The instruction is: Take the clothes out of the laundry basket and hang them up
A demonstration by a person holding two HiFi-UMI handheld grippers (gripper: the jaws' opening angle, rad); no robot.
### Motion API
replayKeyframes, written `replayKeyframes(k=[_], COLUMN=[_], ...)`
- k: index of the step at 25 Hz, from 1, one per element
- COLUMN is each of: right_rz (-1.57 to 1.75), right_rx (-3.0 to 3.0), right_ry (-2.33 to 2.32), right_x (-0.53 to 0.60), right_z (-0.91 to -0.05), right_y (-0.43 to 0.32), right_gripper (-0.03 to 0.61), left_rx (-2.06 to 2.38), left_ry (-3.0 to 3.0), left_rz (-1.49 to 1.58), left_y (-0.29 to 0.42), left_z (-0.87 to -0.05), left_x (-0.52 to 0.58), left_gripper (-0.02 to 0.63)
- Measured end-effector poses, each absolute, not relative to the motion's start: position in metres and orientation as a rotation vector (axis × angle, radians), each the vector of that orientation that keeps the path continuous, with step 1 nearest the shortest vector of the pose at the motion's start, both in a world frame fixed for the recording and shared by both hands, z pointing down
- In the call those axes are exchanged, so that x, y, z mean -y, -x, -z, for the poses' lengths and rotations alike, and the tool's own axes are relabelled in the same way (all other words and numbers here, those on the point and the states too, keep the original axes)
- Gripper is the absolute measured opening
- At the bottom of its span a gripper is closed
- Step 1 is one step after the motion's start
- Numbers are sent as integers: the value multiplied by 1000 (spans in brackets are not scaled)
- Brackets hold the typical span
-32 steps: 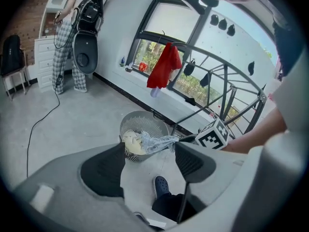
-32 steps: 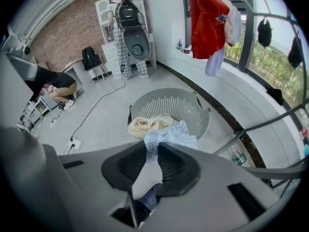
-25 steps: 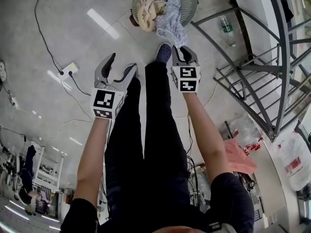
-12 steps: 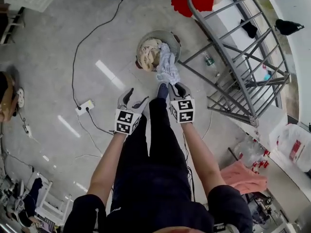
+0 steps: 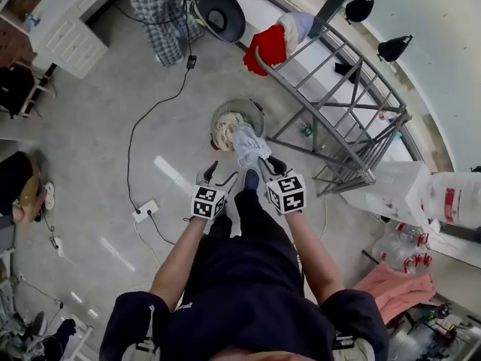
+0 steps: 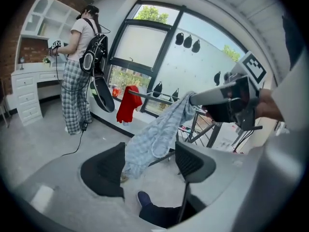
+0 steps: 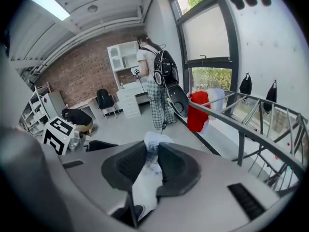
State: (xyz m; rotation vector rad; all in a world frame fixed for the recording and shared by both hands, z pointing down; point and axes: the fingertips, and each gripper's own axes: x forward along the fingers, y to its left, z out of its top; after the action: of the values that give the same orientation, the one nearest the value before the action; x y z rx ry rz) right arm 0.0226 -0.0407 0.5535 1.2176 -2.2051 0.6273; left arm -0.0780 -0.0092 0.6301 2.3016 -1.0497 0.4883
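Observation:
A pale blue garment (image 5: 248,147) hangs from my right gripper (image 5: 270,165), which is shut on its upper edge; in the right gripper view the cloth (image 7: 148,178) is pinched between the two pads. Its lower end trails toward the round laundry basket (image 5: 255,113), where a beige piece (image 5: 227,130) still lies. My left gripper (image 5: 213,175) stands open beside my legs, holding nothing. In the left gripper view the blue garment (image 6: 157,137) dangles past my open left gripper (image 6: 147,161). The grey metal drying rack (image 5: 338,111) stands to the right with a red garment (image 5: 267,47) on its far end.
Another person in plaid trousers (image 5: 161,21) stands at the back by a white dresser (image 5: 64,32). A black cable runs to a power strip (image 5: 145,211) on the floor at left. A pink cloth (image 5: 394,292) and plastic bags (image 5: 451,201) lie at right.
Both grippers have risen well above the floor. The right one has drawn the blue garment up out of the basket. The left gripper stayed open.

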Motion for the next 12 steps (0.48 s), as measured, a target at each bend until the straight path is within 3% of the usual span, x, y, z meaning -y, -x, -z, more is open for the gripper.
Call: replayKeyframes(k=[12], right_rz=[-564], right_rx=[2284], right_ry=[-1377], right_x=[3], right_z=[-457], right_y=[-40], right_gripper=[75], left_rx=[818], left_ry=[-2464], left_rz=[-457], left_y=[28], left_z=[-575], left_x=[-47], left_gripper=[313])
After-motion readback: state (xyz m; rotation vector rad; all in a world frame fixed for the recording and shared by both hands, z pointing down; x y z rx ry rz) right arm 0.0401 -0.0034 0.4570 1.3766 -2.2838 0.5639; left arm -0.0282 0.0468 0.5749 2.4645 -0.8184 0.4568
